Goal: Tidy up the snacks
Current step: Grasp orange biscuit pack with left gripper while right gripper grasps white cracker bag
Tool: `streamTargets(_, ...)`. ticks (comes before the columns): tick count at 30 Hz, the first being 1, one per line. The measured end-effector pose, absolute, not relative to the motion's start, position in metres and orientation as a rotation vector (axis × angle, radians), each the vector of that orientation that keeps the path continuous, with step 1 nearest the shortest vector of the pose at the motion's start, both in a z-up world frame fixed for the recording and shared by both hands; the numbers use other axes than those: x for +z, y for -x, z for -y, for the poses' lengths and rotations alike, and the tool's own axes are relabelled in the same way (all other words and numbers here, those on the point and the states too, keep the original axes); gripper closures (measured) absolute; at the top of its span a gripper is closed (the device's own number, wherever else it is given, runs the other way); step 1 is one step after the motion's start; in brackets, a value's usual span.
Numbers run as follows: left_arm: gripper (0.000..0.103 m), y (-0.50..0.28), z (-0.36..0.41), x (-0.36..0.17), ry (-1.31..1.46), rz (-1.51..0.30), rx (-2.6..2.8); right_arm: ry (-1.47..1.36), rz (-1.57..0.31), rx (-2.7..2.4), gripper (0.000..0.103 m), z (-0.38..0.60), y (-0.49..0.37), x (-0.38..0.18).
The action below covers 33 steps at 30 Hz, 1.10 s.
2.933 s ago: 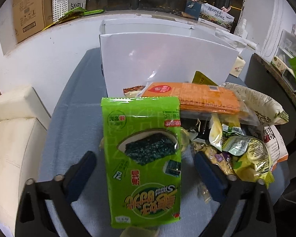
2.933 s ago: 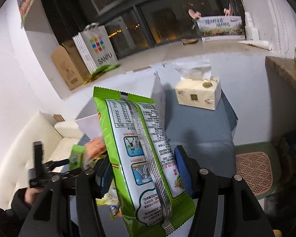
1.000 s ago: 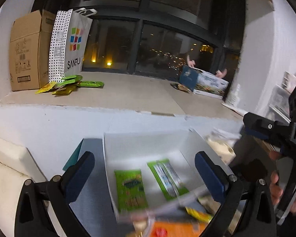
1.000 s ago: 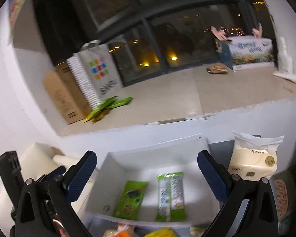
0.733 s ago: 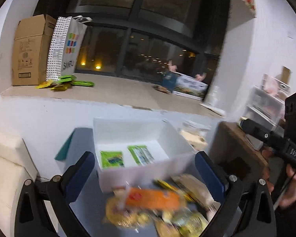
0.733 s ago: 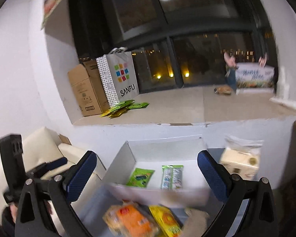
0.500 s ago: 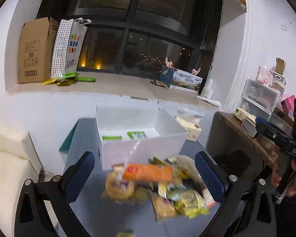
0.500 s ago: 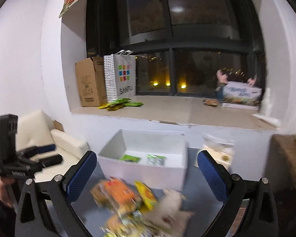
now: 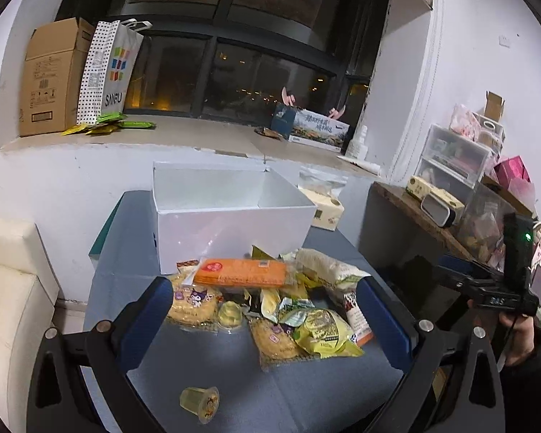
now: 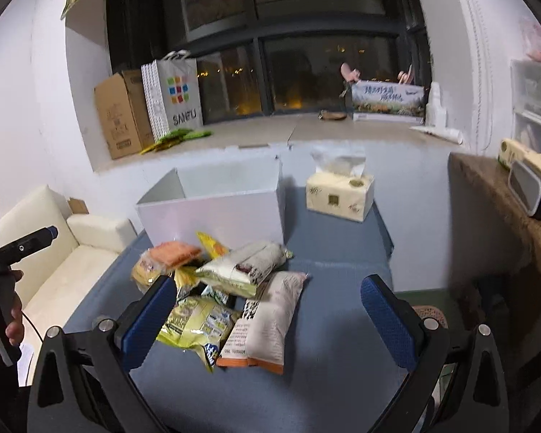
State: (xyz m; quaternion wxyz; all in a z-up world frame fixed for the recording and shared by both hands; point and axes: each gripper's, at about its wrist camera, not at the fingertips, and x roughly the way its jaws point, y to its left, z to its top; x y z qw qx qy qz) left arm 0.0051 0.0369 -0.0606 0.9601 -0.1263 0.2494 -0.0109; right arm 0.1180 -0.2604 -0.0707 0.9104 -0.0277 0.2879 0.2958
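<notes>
Both grippers hang over the blue table (image 9: 328, 393) with nothing in them. The left gripper (image 9: 267, 324) has its blue pads spread wide, at 9 and 3 o'clock of the snack heap, touching no packet. The right gripper (image 10: 268, 321) is just as wide, its left pad (image 10: 149, 321) in front of the yellow-green bag (image 10: 194, 324) and its right pad over bare cloth.

The snack pile (image 9: 270, 303) sits mid-table, just on the near side of the white box (image 9: 231, 216). On top lies the orange cracker pack (image 9: 243, 272), long axis running 9 to 3 o'clock in the left view, red label toward 9. From the right wrist that pack (image 10: 173, 252) is only a blurred orange shape at the pile's 10 o'clock edge. The right view is clearer on the pale long pouch (image 10: 267, 321), axis running 1 to 7 o'clock, orange-edged end toward the camera, and on a cream packet (image 10: 241, 267) lying across the heap, 2 to 8 o'clock.

Only the left view catches the jelly cup (image 9: 200, 402), tipped on its side at 6 o'clock, well apart from the pile, and a second cup (image 9: 230, 315) tucked in beside the round cookie pack (image 9: 193, 301). The box's floor is hidden behind its front wall in both views. The tissue pack (image 10: 339, 191) stands at the box's 3 o'clock.

Each view catches the other gripper at its edge, held in a hand (image 9: 519, 335).
</notes>
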Motion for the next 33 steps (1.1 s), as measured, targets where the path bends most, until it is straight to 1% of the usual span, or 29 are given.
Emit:
streamTargets(6, 0.0, -0.003, -0.039, -0.07, 0.268, -0.521, -0.036, 0.056, -0.696, 0.662, 0.0, 0.232, -0.139, -0.086)
streamTargets(15, 0.0, 0.003, -0.046, -0.084, 0.298, -0.536, -0.026, -0.032, -0.946, 0.658, 0.0, 0.183, -0.238, -0.115)
streamTargets(21, 0.0, 0.003, -0.049, -0.094, 0.315, -0.558, -0.022, -0.051, -1.148, 0.626, 0.0, 0.15, -0.296, -0.161)
streamTargets(22, 0.0, 0.002, -0.049, -0.095, 0.325, -0.562, -0.026, -0.041, -1.183, 0.625, 0.003, 0.147, -0.3, -0.17)
streamTargets(24, 0.0, 0.0, -0.051, -0.098, 0.346, -0.572, -0.033, -0.001, -1.233, 0.621, 0.018, 0.136, -0.306, -0.186)
streamTargets(26, 0.0, -0.004, -0.05, -0.102, 0.369, -0.585, -0.043, 0.021, -1.241, 0.644, 0.046, 0.13, -0.307, -0.193)
streamTargets(28, 0.0, -0.009, -0.048, -0.106, 0.39, -0.595, -0.059, 0.021, -1.238, 0.657, 0.052, 0.128, -0.304, -0.193)
streamTargets(29, 0.0, -0.013, -0.048, -0.108, 0.403, -0.604, -0.071, 0.033, -1.223, 0.658, 0.059, 0.129, -0.302, -0.191)
streamTargets(30, 0.0, -0.018, -0.048, -0.11, 0.42, -0.609, -0.082, 0.03, -1.206, 0.676, 0.062, 0.13, -0.298, -0.187)
streamTargets(33, 0.0, -0.04, -0.05, -0.12, 0.527, -0.632, -0.133, -0.013, -1.136, 0.753, 0.062, 0.141, -0.283, -0.166)
